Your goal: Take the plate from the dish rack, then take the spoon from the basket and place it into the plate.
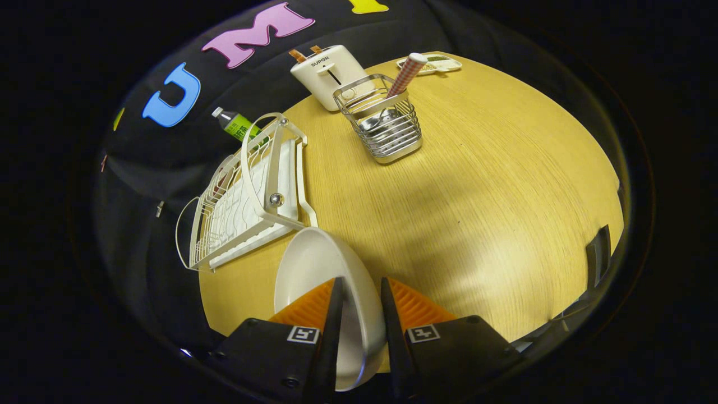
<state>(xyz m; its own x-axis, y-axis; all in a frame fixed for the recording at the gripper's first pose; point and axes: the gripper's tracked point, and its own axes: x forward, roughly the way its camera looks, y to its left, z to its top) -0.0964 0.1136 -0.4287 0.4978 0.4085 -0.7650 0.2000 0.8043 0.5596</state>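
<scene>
Plate [314, 275] held at its rim by the gripper [359, 292] – bottom centre.
The fingers are pinched on the rim; the spoon [405, 76] is seen upright in the basket [387, 126], upper centre – rack [247, 196] at left.

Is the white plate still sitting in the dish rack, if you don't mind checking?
No, the plate is between the gripper fingers, beside the dish rack.
</scene>
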